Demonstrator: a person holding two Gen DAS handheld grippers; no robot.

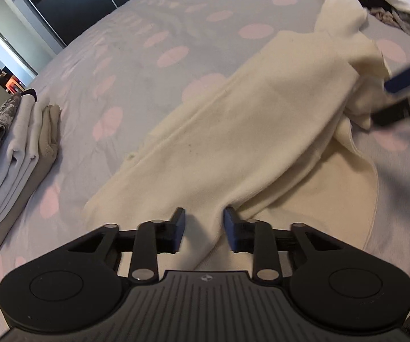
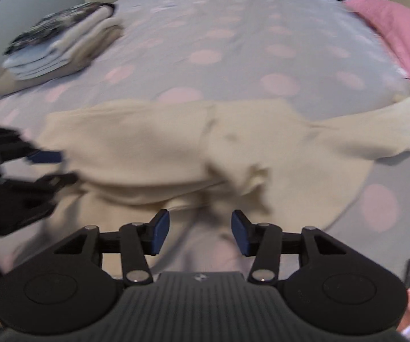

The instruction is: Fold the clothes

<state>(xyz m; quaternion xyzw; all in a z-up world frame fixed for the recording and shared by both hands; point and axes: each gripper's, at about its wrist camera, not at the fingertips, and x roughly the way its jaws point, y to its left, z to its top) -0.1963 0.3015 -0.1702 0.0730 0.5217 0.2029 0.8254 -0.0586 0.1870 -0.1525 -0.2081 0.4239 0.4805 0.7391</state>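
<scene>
cream garment spread across the dotted bed, partly folded, rumpled along its near edge.

Left gripper and right gripper, jaws apart.

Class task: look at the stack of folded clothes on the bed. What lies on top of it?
A dark patterned garment tops the folded stack. Pale folded pieces show beneath it; anything inside their folds is hidden.
</scene>
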